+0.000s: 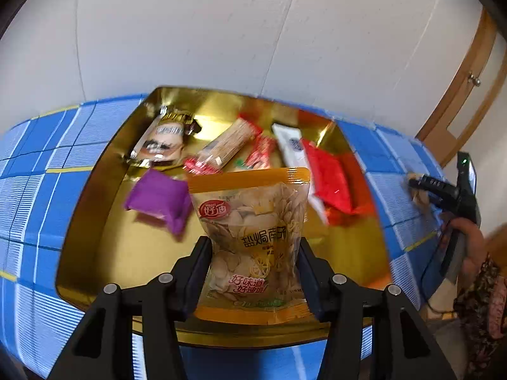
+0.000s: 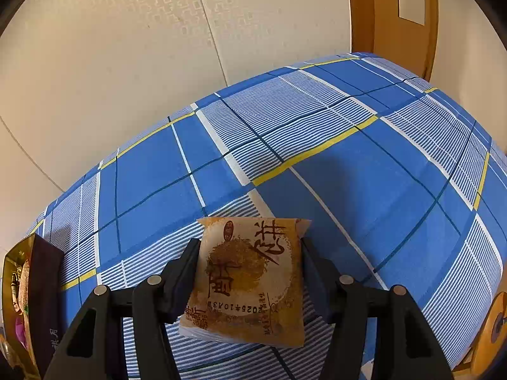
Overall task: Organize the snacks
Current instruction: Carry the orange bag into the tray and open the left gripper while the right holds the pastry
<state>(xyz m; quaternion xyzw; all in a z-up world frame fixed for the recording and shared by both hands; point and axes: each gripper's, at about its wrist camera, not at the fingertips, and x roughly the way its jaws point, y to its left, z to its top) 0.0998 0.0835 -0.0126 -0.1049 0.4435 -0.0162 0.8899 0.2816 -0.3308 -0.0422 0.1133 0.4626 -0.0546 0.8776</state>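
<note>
Snack packets [image 1: 221, 148] inside box [image 1: 95, 221]

Gold tray [image 1: 95, 221]; blue/white/yellow plaid cloth [image 2: 348, 158]; purple pkt [image 1: 158, 199]

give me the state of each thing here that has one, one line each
left gripper: shut on the seed pouch, above the tin
seed pouch: sealed, upright, held
gold tin: open, no lid, snacks inside
purple packet: lying in the tin
red packet: lying in the tin
right gripper: shut on the pastry packet
pastry packet: sealed, held above the checked cloth
</note>
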